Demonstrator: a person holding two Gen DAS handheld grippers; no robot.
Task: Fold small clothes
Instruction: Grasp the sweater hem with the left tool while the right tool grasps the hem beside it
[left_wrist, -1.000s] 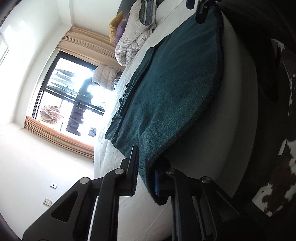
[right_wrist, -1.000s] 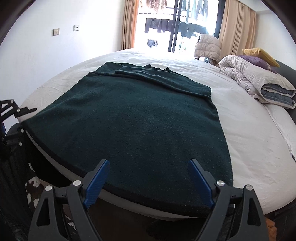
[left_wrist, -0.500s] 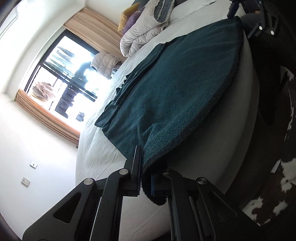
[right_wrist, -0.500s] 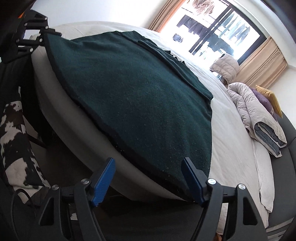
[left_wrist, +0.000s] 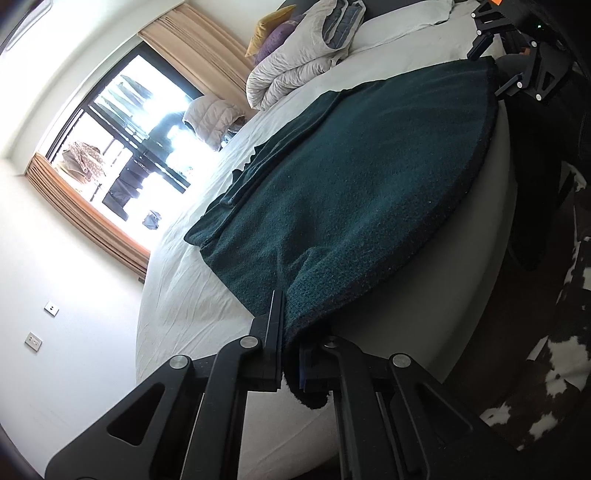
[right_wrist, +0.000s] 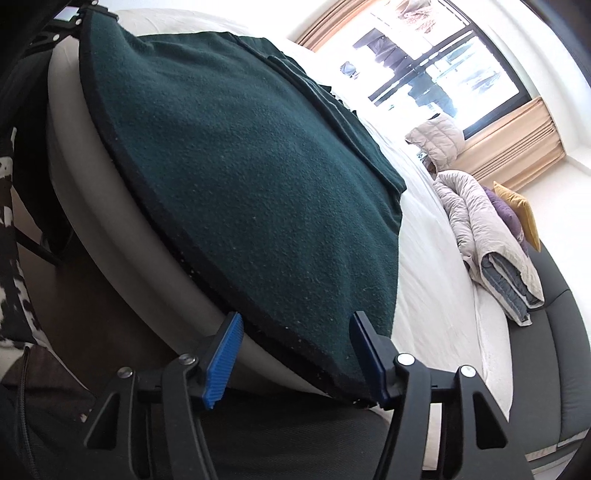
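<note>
A dark green fleece garment (left_wrist: 354, 184) lies spread flat on the white bed, its black-edged hem at the near edge. My left gripper (left_wrist: 291, 354) is shut on one hem corner, which bunches between the fingers. In the right wrist view the same green garment (right_wrist: 240, 177) fills the middle. My right gripper (right_wrist: 295, 354) is open, its blue pads straddling the other hem corner at the mattress edge without closing on it. The right gripper also shows far off in the left wrist view (left_wrist: 517, 77).
The white bed (right_wrist: 436, 295) carries a folded grey quilt (right_wrist: 491, 243) with purple and yellow pillows at its far side. A bright window (left_wrist: 122, 147) with tan curtains is behind. A cowhide rug (left_wrist: 554, 362) lies on the dark floor by the bed.
My left gripper has closed on the hem corner. My right gripper has swung low to the other corner and moved in until its open pads straddle the hem.
</note>
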